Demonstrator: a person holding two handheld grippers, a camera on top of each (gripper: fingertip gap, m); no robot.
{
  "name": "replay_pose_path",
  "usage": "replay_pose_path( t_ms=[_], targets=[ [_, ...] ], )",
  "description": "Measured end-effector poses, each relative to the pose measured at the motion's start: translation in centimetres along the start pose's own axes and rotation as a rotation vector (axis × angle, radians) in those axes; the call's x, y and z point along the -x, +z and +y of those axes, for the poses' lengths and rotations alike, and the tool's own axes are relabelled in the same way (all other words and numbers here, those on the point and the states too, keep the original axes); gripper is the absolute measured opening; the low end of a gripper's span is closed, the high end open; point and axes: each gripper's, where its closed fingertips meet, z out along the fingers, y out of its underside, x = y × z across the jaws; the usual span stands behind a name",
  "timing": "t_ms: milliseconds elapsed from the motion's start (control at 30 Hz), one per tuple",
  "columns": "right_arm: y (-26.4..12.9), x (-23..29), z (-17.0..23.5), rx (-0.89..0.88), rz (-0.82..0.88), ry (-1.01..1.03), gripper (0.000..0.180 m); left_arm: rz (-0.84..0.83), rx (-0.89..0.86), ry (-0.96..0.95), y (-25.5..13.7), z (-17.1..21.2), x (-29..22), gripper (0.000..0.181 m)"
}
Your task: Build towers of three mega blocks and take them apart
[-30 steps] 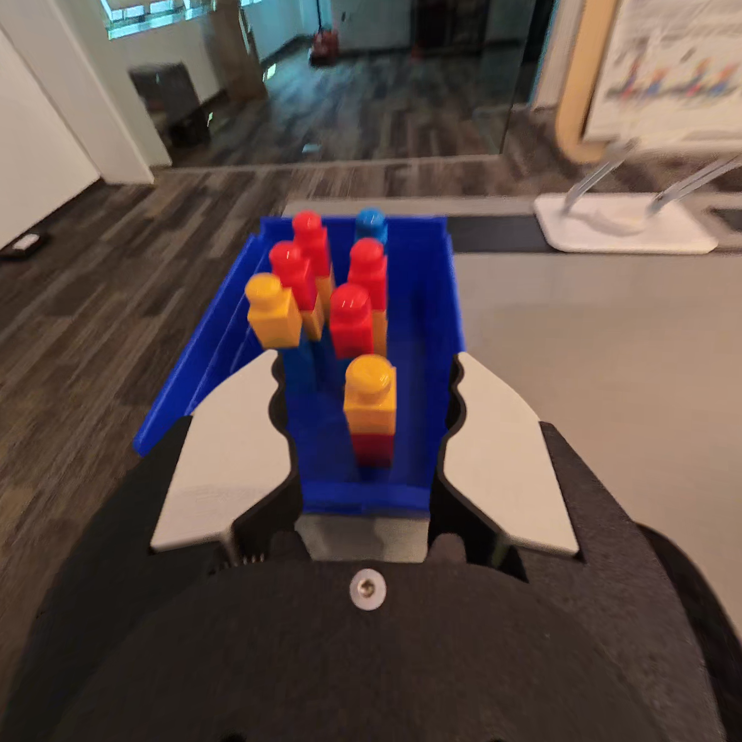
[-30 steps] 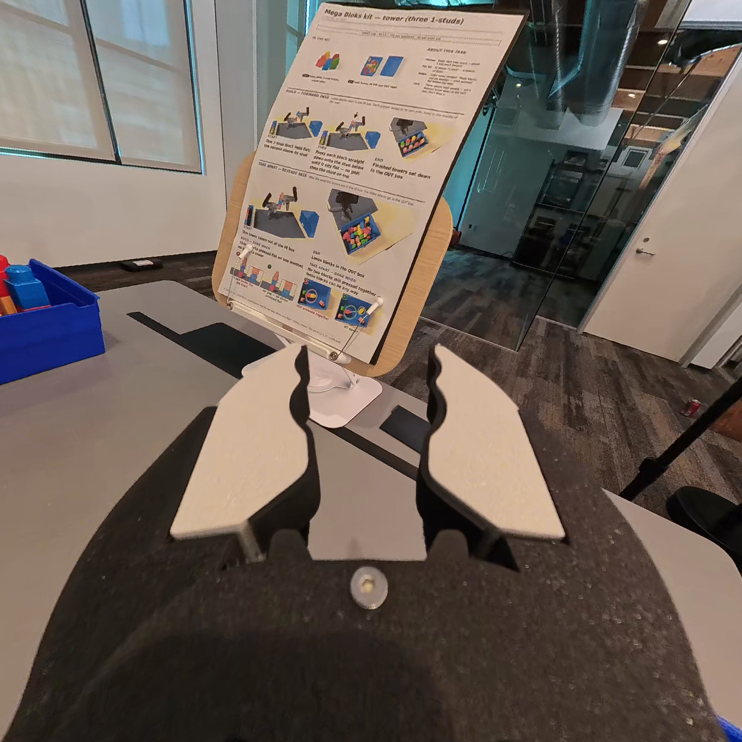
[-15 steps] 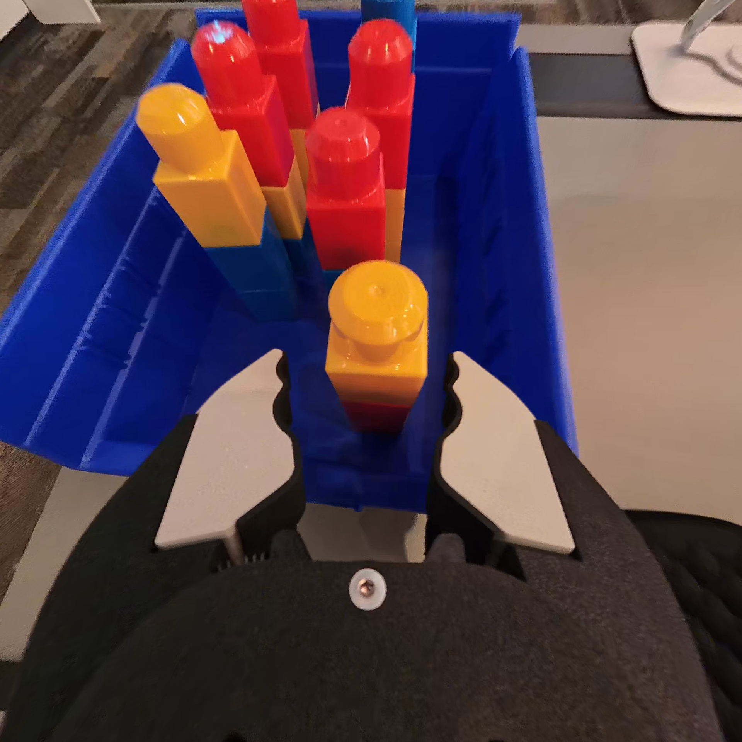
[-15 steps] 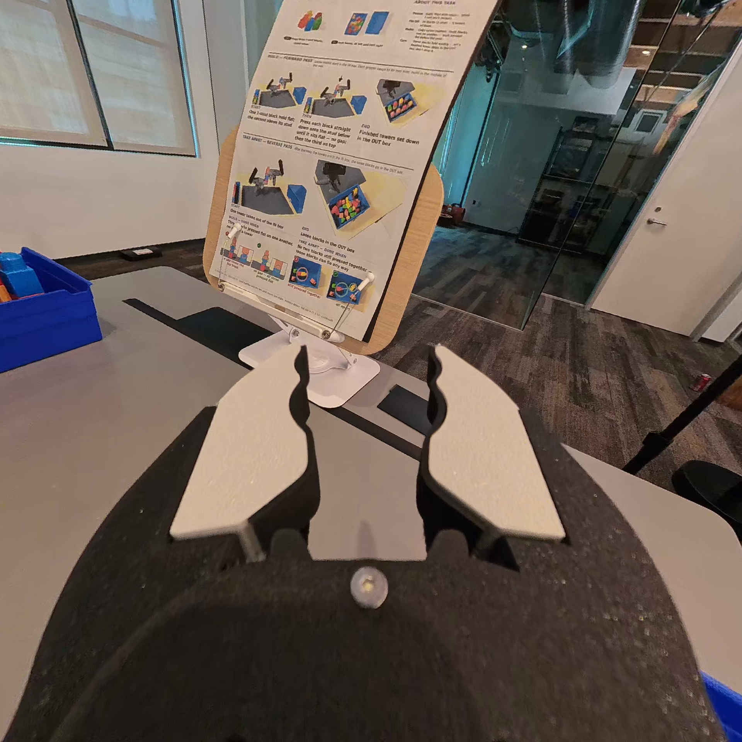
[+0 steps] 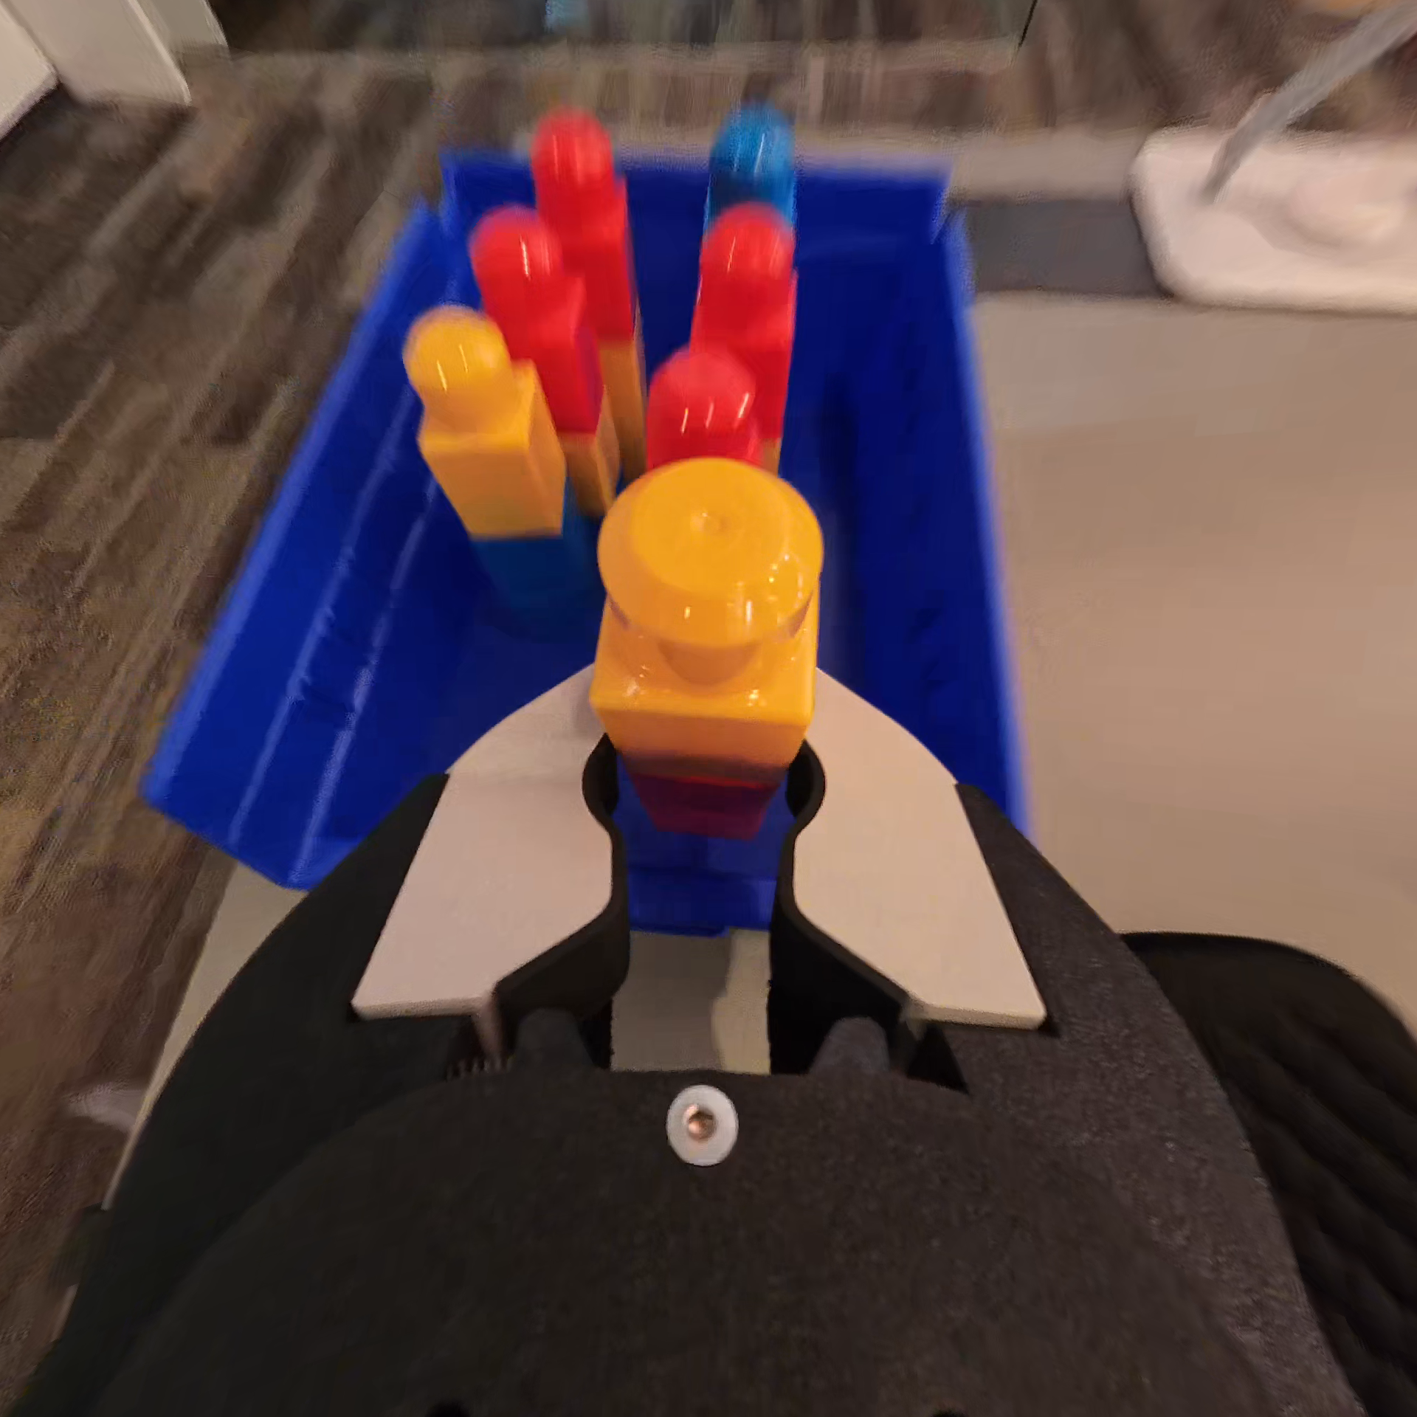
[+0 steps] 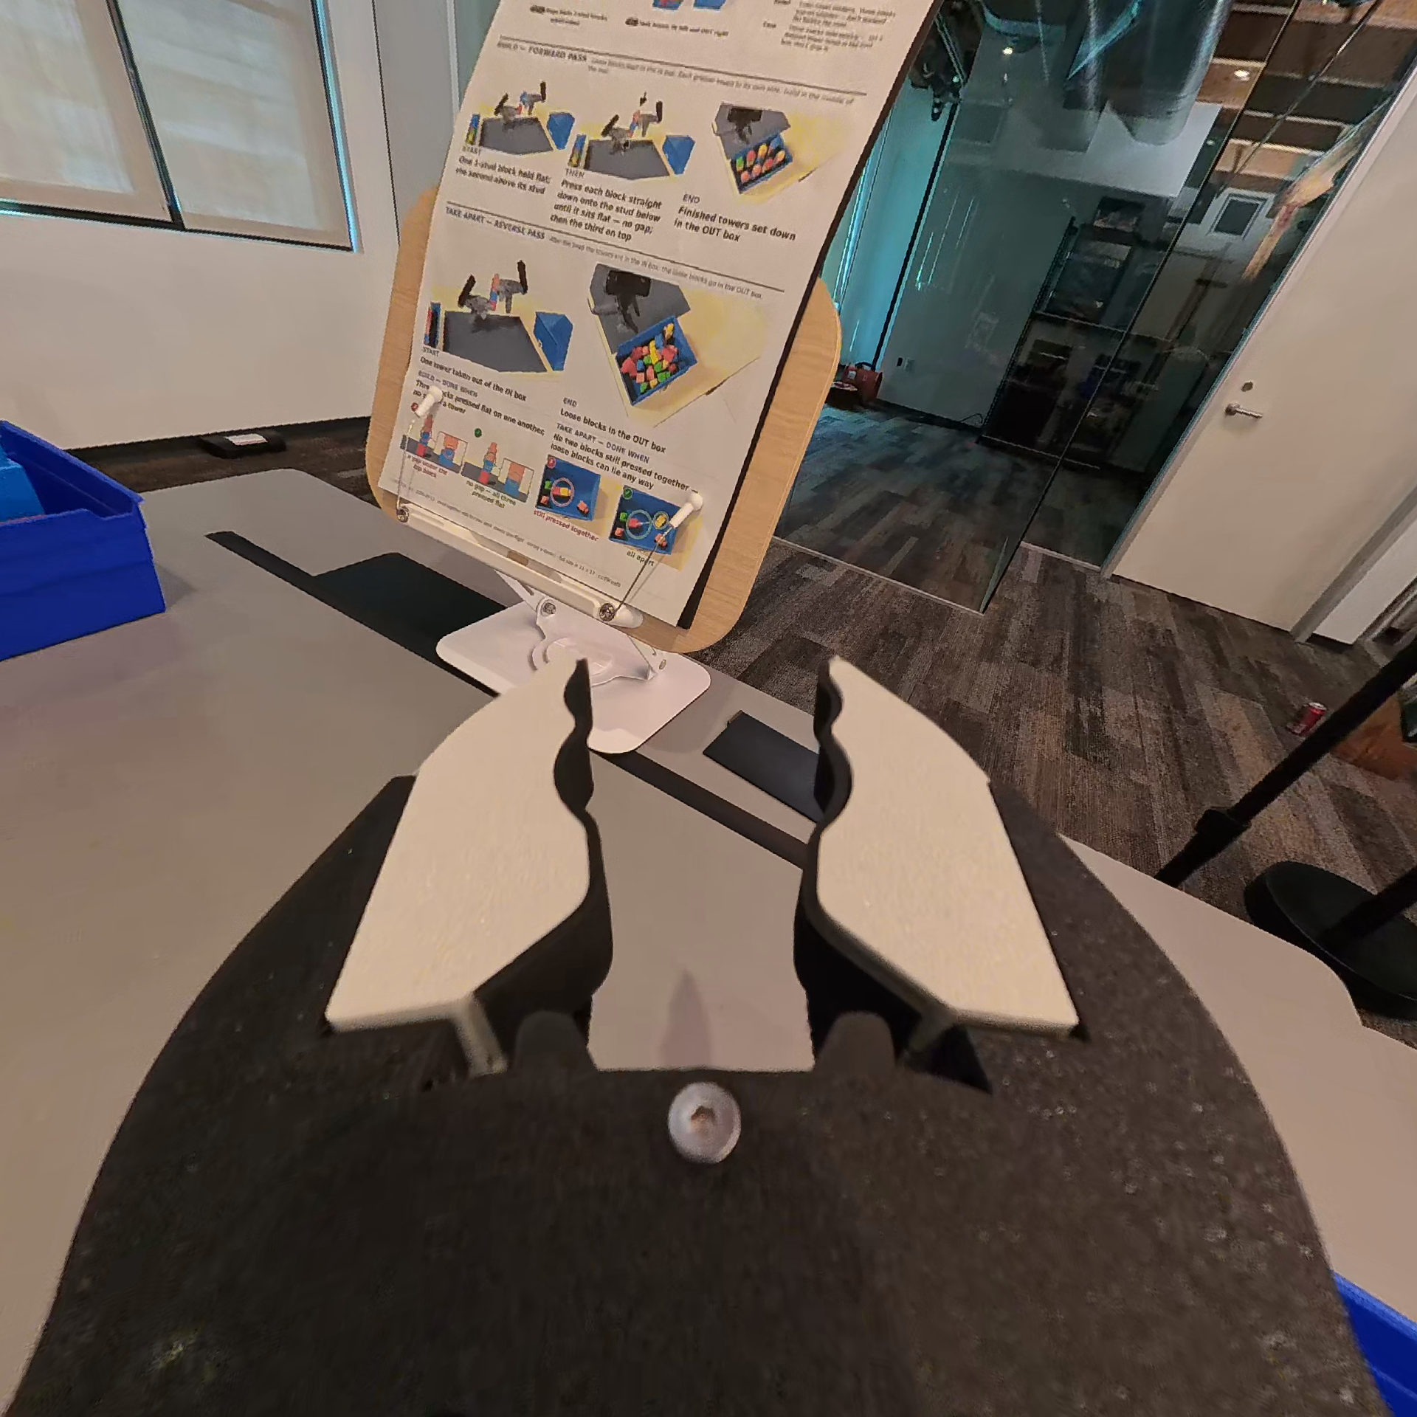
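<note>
In the left wrist view my left gripper (image 5: 701, 755) is shut on a tower of mega blocks (image 5: 701, 690), yellow on top and red below. It holds the tower over the near end of a blue bin (image 5: 307, 690). Its lowest part is hidden between the fingers. Several more towers stand in the bin behind it, one with a yellow top (image 5: 483, 452), others with red tops (image 5: 537, 307) and one with a blue top (image 5: 751, 161). This view is blurred by motion. In the right wrist view my right gripper (image 6: 701, 690) is open and empty above the grey table (image 6: 192, 767).
An instruction sheet on a wooden board with a white stand (image 6: 613, 307) sits on the table ahead of the right gripper. The blue bin's corner (image 6: 69, 567) shows at the far left. Another blue edge (image 6: 1380, 1334) shows at the bottom right. A black stand base (image 6: 1342, 920) is on the floor. Across from one pair of fingers to the other is roughly 65 centimeters.
My left gripper has shut on the yellow-topped tower, and the bin now looks farther away. The right gripper has drifted a little toward the instruction stand, staying open.
</note>
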Motion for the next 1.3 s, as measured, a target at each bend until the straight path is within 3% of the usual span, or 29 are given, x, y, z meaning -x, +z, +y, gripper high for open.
replay_pose_path(
  t_ms=[100, 233, 400, 500, 600, 767, 833, 967, 1033, 1133, 1300],
  targets=[
    [-0.4, 0.2, -0.8, -0.034, -0.010, 0.005, 0.054, 0.156, -0.261, -0.011, -5.6, -6.7, -3.8, 0.041],
    [-0.8, 2.2, -2.9, -0.119, -0.105, 0.018, 0.054, 0.503, -0.466, 0.119, -11.5, -14.0, -14.2, 0.040],
    [-3.3, 10.2, -8.4, -0.360, -0.542, 0.104, 0.054, 0.993, -0.519, 0.241, -15.4, -17.6, -28.0, 0.040],
    [-5.4, 15.3, -10.9, -0.461, -0.778, 0.106, 0.060, 1.195, -0.496, 0.277, -16.0, -18.2, -33.9, 0.040],
    [-5.1, 18.1, -10.6, -0.412, -0.805, 0.018, 0.072, 1.281, -0.484, 0.318, -15.5, -18.3, -37.7, 0.040],
    [-3.2, 20.9, -8.6, -0.302, -0.837, -0.062, 0.073, 1.387, -0.449, 0.323, -14.4, -17.6, -41.0, 0.040],
    [-2.6, 21.9, -7.9, -0.271, -0.885, -0.053, 0.068, 1.414, -0.432, 0.316, -13.8, -17.2, -41.4, 0.040],
    [-1.8, 23.7, -5.6, -0.180, -0.971, -0.118, 0.037, 1.465, -0.407, 0.302, -13.3, -16.5, -41.5, 0.040],
    [-1.5, 23.9, -5.2, -0.136, -0.997, -0.085, 0.036, 1.451, -0.401, 0.306, -12.8, -16.2, -41.3, 0.040],
    [-1.3, 23.7, -5.4, -0.129, -1.010, -0.009, 0.035, 1.421, -0.369, 0.339, -11.9, -15.4, -41.5, 0.056],
    [-1.4, 23.5, -5.1, -0.103, -1.033, 0.000, 0.035, 1.430, -0.356, 0.361, -11.3, -14.9, -41.9, 0.043]
  ],
)
